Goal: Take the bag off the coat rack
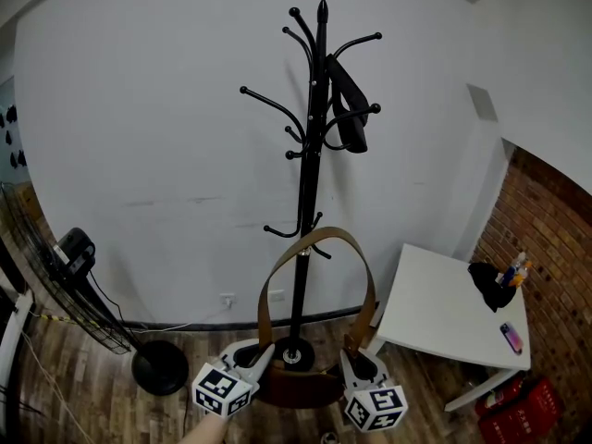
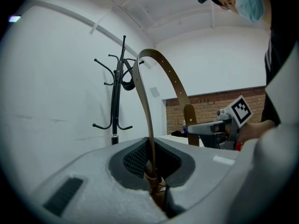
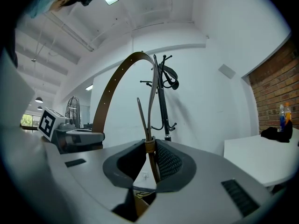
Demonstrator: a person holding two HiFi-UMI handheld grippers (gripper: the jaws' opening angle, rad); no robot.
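Brown leather is arching up between my two hand-held grippers: the strap (image 1: 319, 237) of the bag (image 1: 301, 388) is standing in a tall loop, and the bag's body is hanging low between the two marker cubes, close in front of me. My left hand-held gripper (image 1: 260, 354) is clenching one end of that strap. In the left gripper view (image 2: 152, 161) I am seeing the jaws pressed together on the thin leather, with the band rising straight out from between the dark pads. My right hand-held gripper (image 1: 355, 357) is grasping the other end. In the right gripper view (image 3: 149, 158) its jaws are standing a little wider, closing on the thicker part where a small leather keeper is wrapping the strap (image 3: 119, 80).

I am reading the bag as off the coat rack (image 1: 310, 155). In the head view the loop is crossing in front of the black pole near the lowest hooks, but both gripper views are showing the coat rack (image 2: 117, 92) standing well behind the strap (image 2: 164, 73), against the white wall. A dark item (image 1: 350, 111) is hanging from an upper hook. To my right a white counter (image 1: 435, 314) is carrying a few small things that I cannot make out
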